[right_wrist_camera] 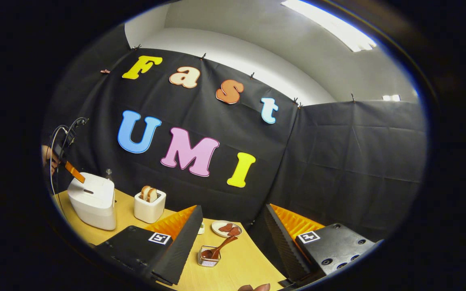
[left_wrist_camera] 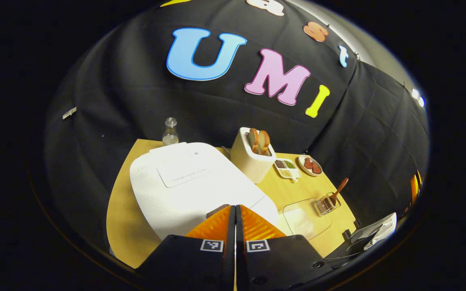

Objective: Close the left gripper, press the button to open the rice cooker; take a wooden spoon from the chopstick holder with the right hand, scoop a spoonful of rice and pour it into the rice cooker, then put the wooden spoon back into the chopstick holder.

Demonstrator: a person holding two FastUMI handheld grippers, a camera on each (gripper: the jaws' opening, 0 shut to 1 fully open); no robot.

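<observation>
While its ribbed fingers are pressed together with no gap between them, the left gripper [left_wrist_camera: 235, 207] hangs just above the front edge of the rice cooker [left_wrist_camera: 188, 182], a smooth, glossy white body with rounded corners and a flat rectangular panel on its closed lid; whether the tips touch the cooker I cannot tell. From the right gripper view the same left gripper [right_wrist_camera: 75, 173] points down at the rice cooker [right_wrist_camera: 92, 199], a hand [right_wrist_camera: 49, 158] behind it. The right gripper [right_wrist_camera: 233, 218] is spread wide and holds nothing (its ridged inner faces stand well apart), and between them, farther off on the pale wooden table [right_wrist_camera: 237, 262], sits the chopstick holder [right_wrist_camera: 208, 256], a small see-through square cup with the wooden spoon [right_wrist_camera: 221, 247] leaning in it, handle tilted to the right. Beside the cooker stands a cream toaster [left_wrist_camera: 251, 155] with two bread slices.
</observation>
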